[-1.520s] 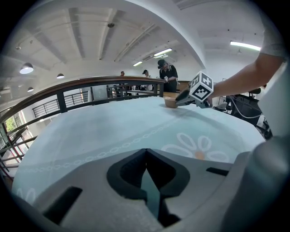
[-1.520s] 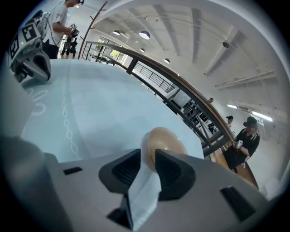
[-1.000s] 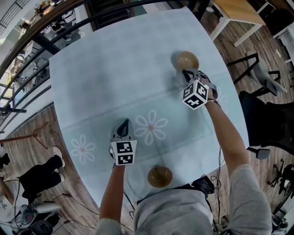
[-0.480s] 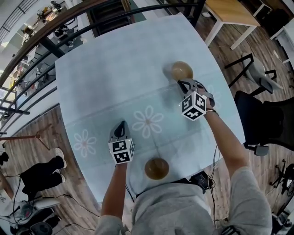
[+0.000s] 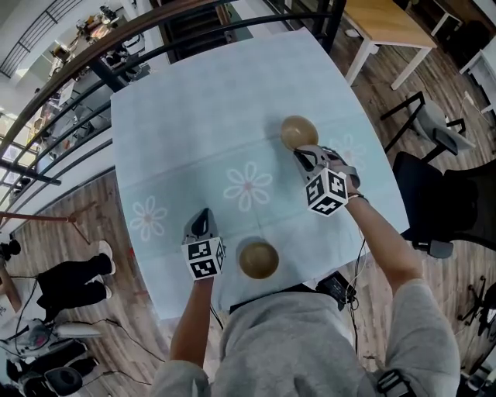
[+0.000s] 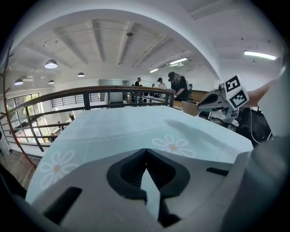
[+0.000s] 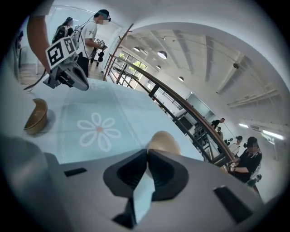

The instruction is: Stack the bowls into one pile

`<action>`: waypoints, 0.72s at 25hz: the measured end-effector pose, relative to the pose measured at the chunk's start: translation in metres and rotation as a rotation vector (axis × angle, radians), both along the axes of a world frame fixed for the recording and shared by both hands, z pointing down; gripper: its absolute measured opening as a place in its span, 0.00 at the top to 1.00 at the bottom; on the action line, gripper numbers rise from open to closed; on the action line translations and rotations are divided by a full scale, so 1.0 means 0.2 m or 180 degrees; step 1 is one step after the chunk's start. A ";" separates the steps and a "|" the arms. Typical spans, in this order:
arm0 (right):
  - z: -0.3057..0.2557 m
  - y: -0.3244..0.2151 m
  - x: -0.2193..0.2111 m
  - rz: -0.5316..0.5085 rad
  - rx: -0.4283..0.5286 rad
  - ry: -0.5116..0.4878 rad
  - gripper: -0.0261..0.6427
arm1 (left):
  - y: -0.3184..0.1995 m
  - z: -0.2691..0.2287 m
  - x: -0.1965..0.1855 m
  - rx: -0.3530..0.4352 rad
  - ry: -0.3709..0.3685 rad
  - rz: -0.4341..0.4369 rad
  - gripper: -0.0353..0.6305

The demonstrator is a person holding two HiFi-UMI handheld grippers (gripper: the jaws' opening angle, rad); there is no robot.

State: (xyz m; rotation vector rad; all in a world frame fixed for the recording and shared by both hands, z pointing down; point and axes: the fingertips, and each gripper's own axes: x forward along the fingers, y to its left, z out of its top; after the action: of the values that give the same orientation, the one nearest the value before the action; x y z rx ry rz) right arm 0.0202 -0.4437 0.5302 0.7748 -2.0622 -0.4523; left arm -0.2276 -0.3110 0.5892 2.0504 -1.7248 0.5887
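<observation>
Two brown wooden bowls are in play. One bowl (image 5: 258, 260) sits on the light blue tablecloth near the front edge. My left gripper (image 5: 203, 214) hovers just to its left, shut and empty, with its jaws (image 6: 146, 152) pressed together. The other bowl (image 5: 299, 132) hangs above the right half of the table. My right gripper (image 5: 300, 153) is shut on its near rim. In the right gripper view this bowl (image 7: 163, 141) shows as a rounded shape just past the closed jaws. The near bowl (image 7: 36, 115) and the left gripper (image 7: 68, 74) lie off to the left.
The table (image 5: 194, 116) has white flower prints (image 5: 248, 186) and a dark railing (image 5: 93, 70) behind it. A black chair (image 5: 442, 201) stands at the right, a wooden table (image 5: 387, 23) at the far right. A person's legs (image 5: 74, 279) are on the floor at left.
The right gripper has drawn back toward me and the far bowl has come along with it. The left gripper has pulled back toward the front edge, now level with the near bowl.
</observation>
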 end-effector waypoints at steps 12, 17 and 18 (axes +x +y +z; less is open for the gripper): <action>-0.17 0.47 -0.12 -0.0488 0.0021 -0.0151 0.91 | 0.35 -0.16 0.14 0.0092 -0.0086 -0.0075 0.92; -0.23 0.67 -0.16 -0.0776 0.0038 -0.0180 0.91 | 0.46 -0.21 0.19 0.0131 -0.0053 -0.0164 0.92; -0.23 0.71 -0.17 -0.0828 0.0031 -0.0188 0.91 | 0.48 -0.20 0.19 0.0123 -0.0034 -0.0184 0.92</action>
State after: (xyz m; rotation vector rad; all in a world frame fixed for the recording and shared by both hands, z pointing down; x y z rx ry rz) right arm -0.0140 -0.3019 0.4845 0.5323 -2.2282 -0.5894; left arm -0.1897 -0.2144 0.5487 2.0195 -1.8085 0.5534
